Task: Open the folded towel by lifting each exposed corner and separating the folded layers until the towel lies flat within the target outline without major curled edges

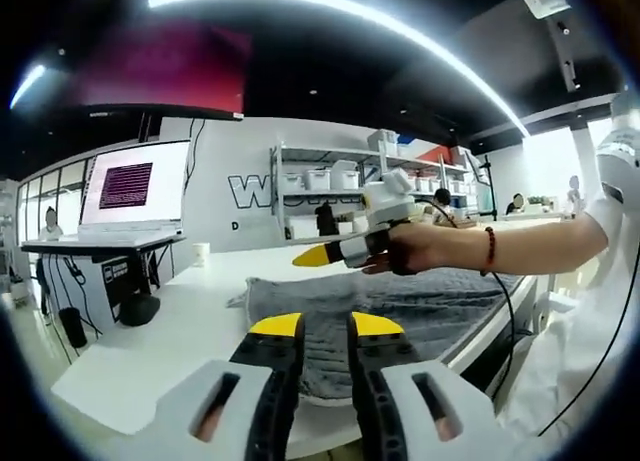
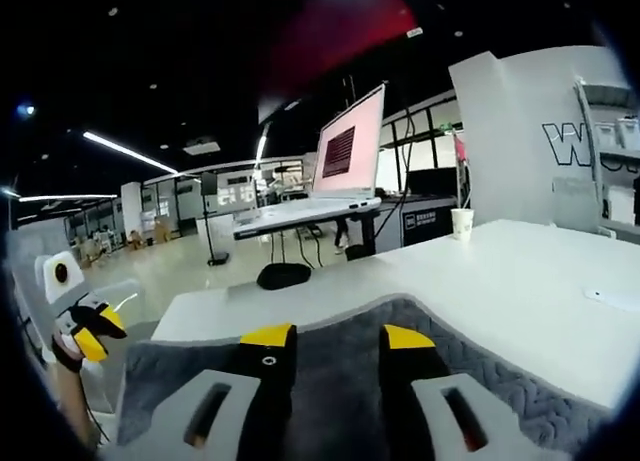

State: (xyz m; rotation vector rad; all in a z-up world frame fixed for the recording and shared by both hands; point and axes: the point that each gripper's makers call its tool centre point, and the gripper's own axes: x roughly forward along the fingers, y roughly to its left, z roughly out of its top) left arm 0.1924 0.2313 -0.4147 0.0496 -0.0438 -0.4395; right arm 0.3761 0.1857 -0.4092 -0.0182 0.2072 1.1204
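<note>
We hold both tongs, left and right, spread and empty above the grey towel on the worktop, ready to lift its corners.

The yellow-tipped left gripper hovers with jaws slightly parted. The person's right hand holds the yellow-tipped right gripper, jaws apart.

Towel near edge hidden behind left tool; wall lettering cut off by shelving.
</note>
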